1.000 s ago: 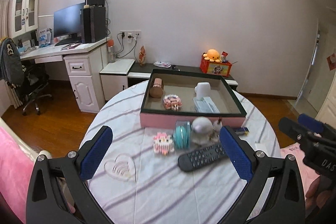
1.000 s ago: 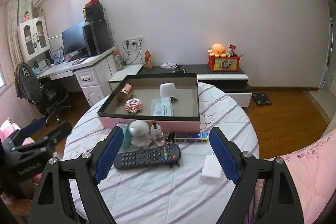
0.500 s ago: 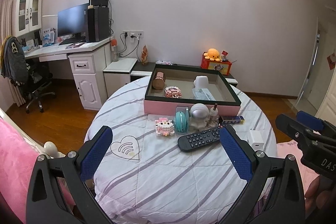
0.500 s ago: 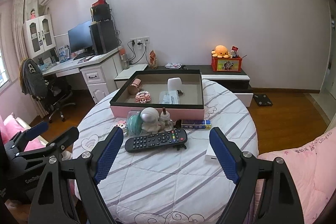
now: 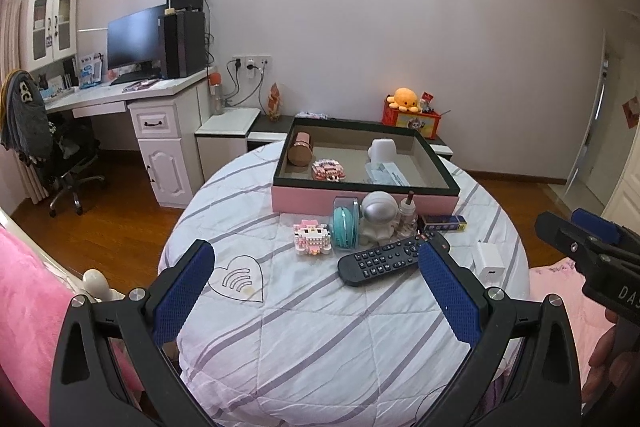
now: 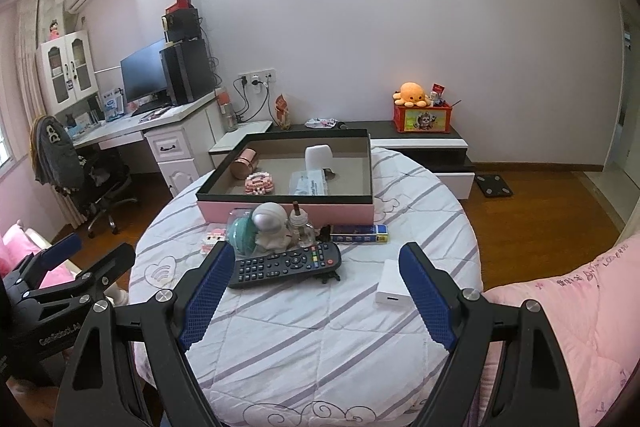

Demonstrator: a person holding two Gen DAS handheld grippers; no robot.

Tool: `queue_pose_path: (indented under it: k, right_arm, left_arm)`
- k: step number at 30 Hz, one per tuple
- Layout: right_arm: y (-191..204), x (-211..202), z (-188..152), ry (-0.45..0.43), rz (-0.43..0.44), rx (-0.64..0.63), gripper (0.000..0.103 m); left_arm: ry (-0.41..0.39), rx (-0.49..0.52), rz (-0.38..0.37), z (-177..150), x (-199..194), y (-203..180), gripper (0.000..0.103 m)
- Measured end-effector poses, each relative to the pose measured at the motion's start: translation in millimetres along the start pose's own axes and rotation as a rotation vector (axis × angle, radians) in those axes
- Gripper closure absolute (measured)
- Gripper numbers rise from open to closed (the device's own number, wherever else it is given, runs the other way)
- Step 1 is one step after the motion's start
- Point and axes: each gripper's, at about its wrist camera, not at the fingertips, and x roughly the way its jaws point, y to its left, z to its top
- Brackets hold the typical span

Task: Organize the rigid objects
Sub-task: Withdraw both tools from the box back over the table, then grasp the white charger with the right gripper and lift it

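Observation:
A pink box with a dark rim [image 5: 436, 159] [image 6: 280, 211] stands at the far side of the round table. It holds a copper cylinder [image 5: 300, 149], a pink brick toy [image 5: 328, 169], a white cup [image 5: 382, 149] and a packet. In front of it lie a black remote [image 5: 390, 258] [image 6: 285, 264], an astronaut figure [image 5: 379, 219] [image 6: 271, 225], a teal round case [image 5: 345, 229], a pink block figure [image 5: 312, 237], a small bottle [image 6: 300, 225], a blue box [image 6: 359, 233] and a white charger [image 5: 488, 261] [image 6: 390, 289]. My left gripper [image 5: 316, 277] and right gripper [image 6: 316, 281] are open and empty, held back over the table's near side.
The table [image 5: 320, 327] has a striped white cloth. Pink bedding [image 6: 568, 323] lies at the right and also at the left [image 5: 28, 307]. A desk with monitor [image 5: 136, 43] and chair stand at the left, a low cabinet with an orange plush [image 6: 414, 93] behind.
Both grippers have drawn back from the table and risen, so the objects look smaller and farther. Both stay open and empty. Nothing on the table has moved.

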Motion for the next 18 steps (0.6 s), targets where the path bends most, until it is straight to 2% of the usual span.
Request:
queue_pose_path:
  k: [7,12,18]
  right_arm:
    - [-15,21,-11,0.057,-0.033,0.013,0.018]
    - [-31,56,-36,0.167,-0.054,0.037,0.018]
    - [-51,91,-50,0.227,-0.107,0.076,0.018]
  left_arm:
    - [0.037,0.008,-0.006,-7,17,-3,0.0]
    - [0.082,0.012,-0.002,-16,37,-4,0.0]
    - [0.129,0.036,-0.003,-25,65,-13,0.0]
